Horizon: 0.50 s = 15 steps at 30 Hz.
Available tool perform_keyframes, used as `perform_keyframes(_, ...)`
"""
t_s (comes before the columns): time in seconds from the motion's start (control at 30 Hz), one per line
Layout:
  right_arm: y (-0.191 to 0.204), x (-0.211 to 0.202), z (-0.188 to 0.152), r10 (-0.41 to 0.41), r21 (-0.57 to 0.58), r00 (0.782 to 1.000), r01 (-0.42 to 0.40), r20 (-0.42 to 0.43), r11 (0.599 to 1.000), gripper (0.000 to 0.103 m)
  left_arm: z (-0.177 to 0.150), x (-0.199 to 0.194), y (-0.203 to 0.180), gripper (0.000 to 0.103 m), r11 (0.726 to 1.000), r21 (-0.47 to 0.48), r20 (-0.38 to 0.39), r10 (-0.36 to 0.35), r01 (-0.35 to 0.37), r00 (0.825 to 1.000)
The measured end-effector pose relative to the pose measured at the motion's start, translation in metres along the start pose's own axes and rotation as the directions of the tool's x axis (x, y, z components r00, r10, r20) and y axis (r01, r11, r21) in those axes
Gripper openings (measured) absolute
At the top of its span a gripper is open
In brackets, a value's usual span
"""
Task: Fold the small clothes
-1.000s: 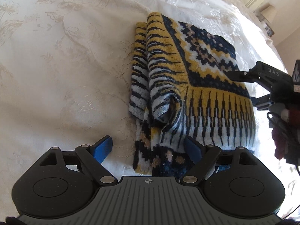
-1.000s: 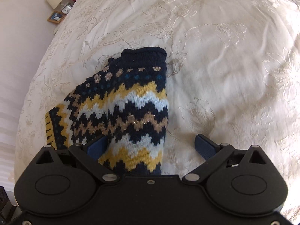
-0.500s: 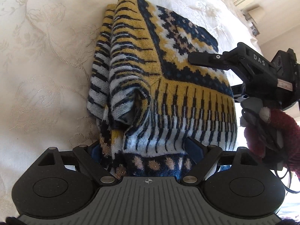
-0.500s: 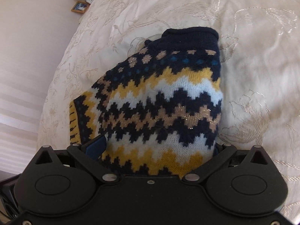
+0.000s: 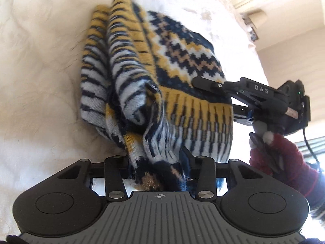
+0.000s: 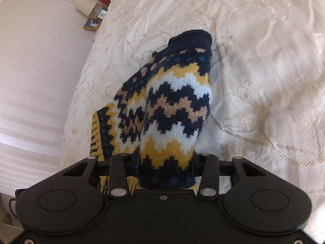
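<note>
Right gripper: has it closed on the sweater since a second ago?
Yes. The right gripper was open over the bedspread; now its fingers pinch the sweater, bunching that end narrower and up off the cover.

Left gripper [image 5: 157, 160] and right gripper [image 6: 165, 162] both clamped

left gripper fingers [image 5: 183, 152]: mostly buried in the sweater [image 5: 154, 93] knit.
right gripper fingers [image 6: 137, 157]: tips hidden behind the sleeve.
sweater far edge: motion-blurred in left view.
bedside items [image 6: 95, 14]: too small to identify.
</note>
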State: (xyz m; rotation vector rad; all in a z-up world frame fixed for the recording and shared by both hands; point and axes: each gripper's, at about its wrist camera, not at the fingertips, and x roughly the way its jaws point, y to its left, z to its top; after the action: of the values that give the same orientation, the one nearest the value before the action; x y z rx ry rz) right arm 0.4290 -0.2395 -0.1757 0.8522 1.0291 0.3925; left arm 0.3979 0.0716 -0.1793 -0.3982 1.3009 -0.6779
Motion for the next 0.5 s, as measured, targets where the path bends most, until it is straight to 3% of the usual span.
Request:
perform_keyframes(0.23, 0.034, -0.061, -0.034, -0.048, -0.069, 0.998, 0.05, 0.034, 0.996, 0.049, -0.016, -0.016, -0.035, 0.04, 0.996, 0.063, -0.009, -0.064, 0.064, 0.998)
perform_keyframes(0.43, 0.019, -0.124, -0.091, -0.12, -0.088, 0.993, 0.121, 0.013, 0.989, 0.049, -0.054, -0.013, -0.052, 0.04, 0.989, 0.097, -0.084, -0.103, 0.111, 0.991)
perform_keyframes(0.5, 0.01, -0.135, -0.109, -0.152, -0.086, 0.988, 0.15, -0.012, 0.985, 0.051, -0.067, -0.007, -0.05, 0.04, 0.99, 0.105, -0.118, -0.086, 0.099, 0.989)
